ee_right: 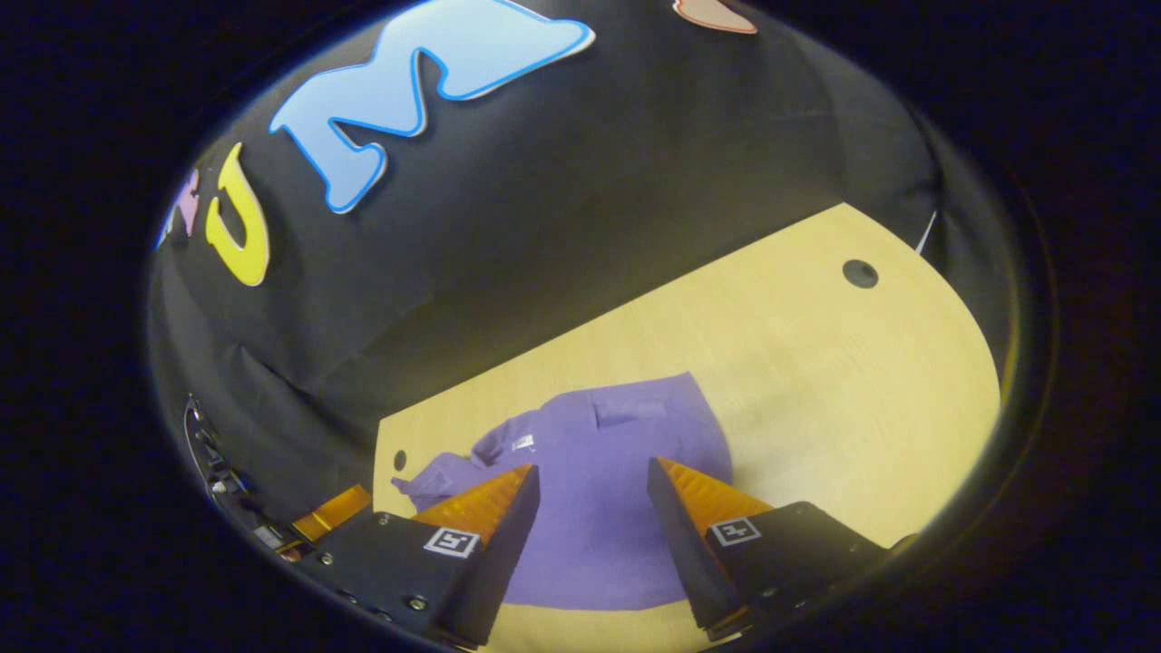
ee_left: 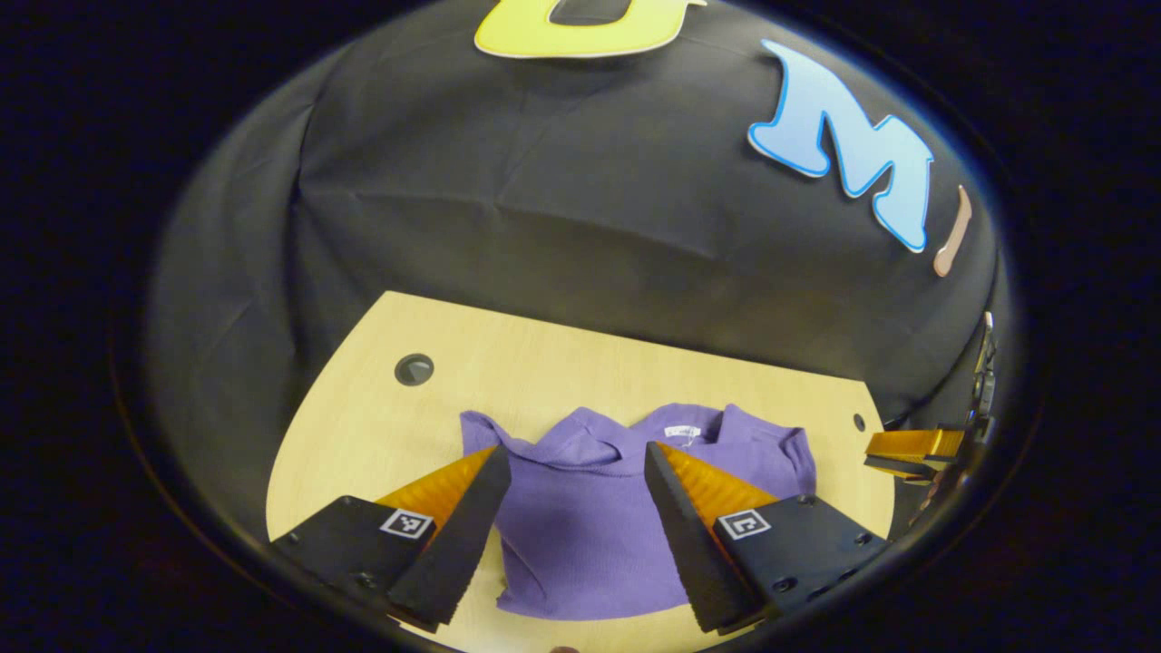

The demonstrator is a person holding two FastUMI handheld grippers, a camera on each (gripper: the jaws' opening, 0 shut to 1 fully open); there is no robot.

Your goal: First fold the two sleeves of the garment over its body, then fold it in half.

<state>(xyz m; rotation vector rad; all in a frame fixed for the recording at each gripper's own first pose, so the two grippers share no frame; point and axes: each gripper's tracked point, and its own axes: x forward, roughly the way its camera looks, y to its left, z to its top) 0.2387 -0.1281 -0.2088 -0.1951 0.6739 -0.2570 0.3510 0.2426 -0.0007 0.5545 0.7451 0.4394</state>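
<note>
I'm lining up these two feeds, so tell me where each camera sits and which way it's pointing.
Left gripper view: rides the left gripper, looking across the purple garment toward the booth wall; its own open fingers show, with the other gripper at the right edge.
Right gripper view: rides the right gripper, tilted, over the garment; its open fingers show.
Shared: garment, wooden table, wall.

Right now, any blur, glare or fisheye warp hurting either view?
Left gripper view: garment sharp, no glare; table edge bows from fisheye. Right gripper view: softer and tilted, garment slightly blurred, table evenly lit, curved rim.
</note>
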